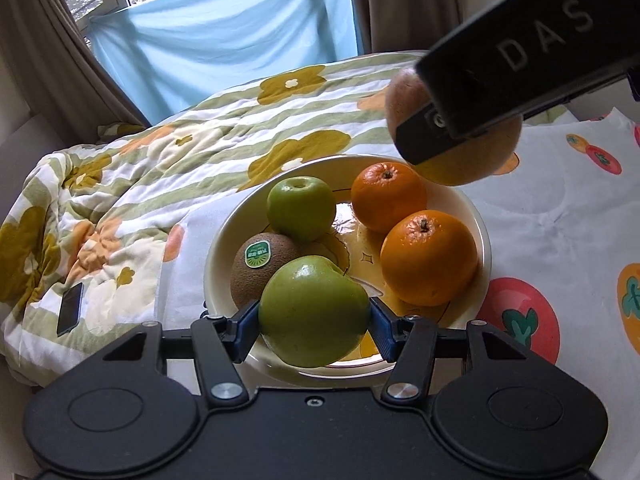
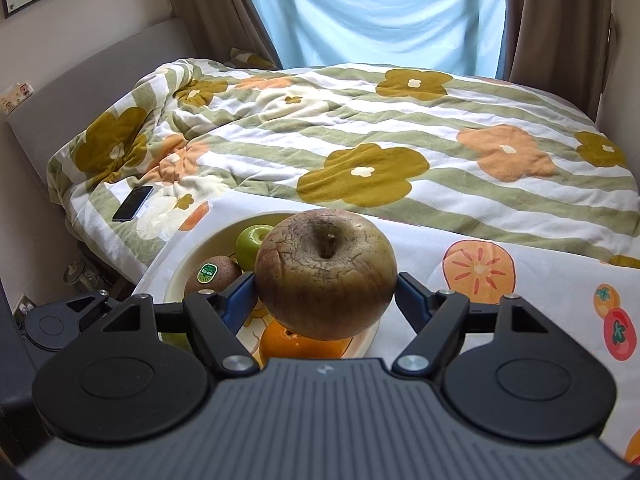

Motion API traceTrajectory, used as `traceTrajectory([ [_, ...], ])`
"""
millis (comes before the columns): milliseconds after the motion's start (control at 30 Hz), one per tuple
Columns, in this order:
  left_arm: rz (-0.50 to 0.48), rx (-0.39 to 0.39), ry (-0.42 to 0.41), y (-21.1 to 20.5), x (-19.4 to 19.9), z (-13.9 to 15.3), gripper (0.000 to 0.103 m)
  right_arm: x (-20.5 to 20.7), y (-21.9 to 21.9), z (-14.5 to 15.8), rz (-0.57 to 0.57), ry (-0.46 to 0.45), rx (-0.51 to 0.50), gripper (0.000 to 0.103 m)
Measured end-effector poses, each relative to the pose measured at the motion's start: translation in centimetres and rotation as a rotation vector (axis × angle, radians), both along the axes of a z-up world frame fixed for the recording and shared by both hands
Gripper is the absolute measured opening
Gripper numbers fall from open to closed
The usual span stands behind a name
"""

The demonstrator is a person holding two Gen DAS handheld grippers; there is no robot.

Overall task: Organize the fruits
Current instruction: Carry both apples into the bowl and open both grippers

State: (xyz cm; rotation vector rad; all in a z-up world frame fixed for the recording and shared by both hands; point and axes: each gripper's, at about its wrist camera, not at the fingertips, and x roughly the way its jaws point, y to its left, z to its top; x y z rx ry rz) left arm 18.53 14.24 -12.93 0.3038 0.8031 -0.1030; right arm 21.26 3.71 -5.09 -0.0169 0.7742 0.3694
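Note:
A cream bowl sits on a fruit-print cloth. It holds a small green apple, a kiwi with a green sticker and two oranges. My left gripper is shut on a large green apple over the bowl's near rim. My right gripper is shut on a brown russet apple and holds it above the bowl. In the left wrist view that apple hangs above the bowl's far right rim, half hidden by the right gripper's black body.
A flowered quilt covers the bed behind the bowl. A black phone lies on the quilt at the left. The fruit-print cloth stretches to the right of the bowl. A blue curtain hangs at the window behind.

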Motion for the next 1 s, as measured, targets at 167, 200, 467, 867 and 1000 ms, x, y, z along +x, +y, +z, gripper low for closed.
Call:
traceTrajectory([
  [167, -0.036, 0.022, 0.019, -0.3, 0.0, -0.6, 0.062, 0.4, 1.0, -0.2, 0.012, -0.003, -0.002, 0.09],
  [200, -0.039, 0.017, 0.029, -0.2, 0.0, -0.7, 0.062, 0.4, 1.2, -0.2, 0.015, -0.003, -0.003, 0.09],
  [467, -0.033, -0.031, -0.043, 0.6, -0.7, 1.3, 0.095, 0.6, 2.6, -0.1, 0.053, -0.006, -0.019, 0.09],
  [867, 0.014, -0.065, -0.045, 2.0, -1.6, 1.8, 0.096, 1.6, 5.7, -1.7, 0.118, 0.004, -0.058, 0.09],
  [1000, 0.022, -0.077, -0.048, 2.3, -1.7, 1.8, 0.096, 1.8, 6.8, -2.7, 0.147, -0.002, -0.076, 0.09],
])
